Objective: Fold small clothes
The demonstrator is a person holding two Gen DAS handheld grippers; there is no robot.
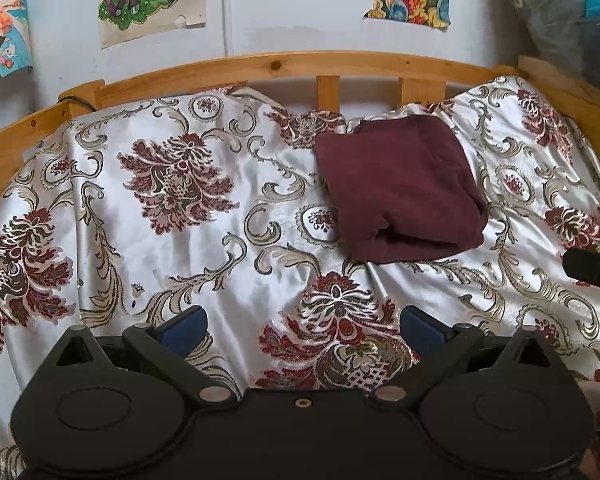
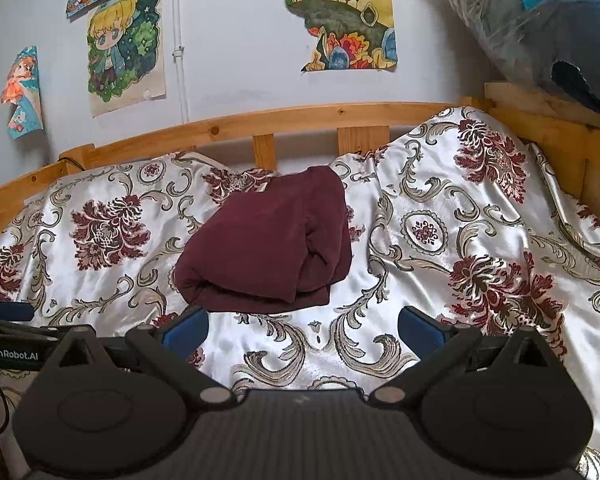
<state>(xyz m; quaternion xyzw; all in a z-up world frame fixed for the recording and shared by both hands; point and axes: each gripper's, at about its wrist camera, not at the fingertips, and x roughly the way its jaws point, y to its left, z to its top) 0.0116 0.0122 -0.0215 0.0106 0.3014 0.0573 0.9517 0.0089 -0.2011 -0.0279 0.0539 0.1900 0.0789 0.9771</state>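
Note:
A dark maroon garment [image 1: 400, 192] lies folded into a thick square on the floral satin bedspread [image 1: 148, 208], near the wooden rail. My left gripper [image 1: 302, 330] is open over bare bedspread, well short of the garment and to its left, nothing between its blue pads [image 1: 186, 326]. In the right wrist view the same folded garment [image 2: 268, 248] sits just beyond my right gripper [image 2: 303, 330], which is open and empty, its left pad [image 2: 186, 328] close to the garment's near edge. The other gripper shows at the edges of both views [image 1: 594, 268] [image 2: 8, 336].
A wooden bed rail [image 1: 300, 66] runs along the far side against a pale wall with cartoon posters [image 2: 126, 48]. A plastic-wrapped bundle [image 2: 540, 28] rests at the far right corner. The bedspread bunches up in a ridge [image 2: 480, 168] at the right.

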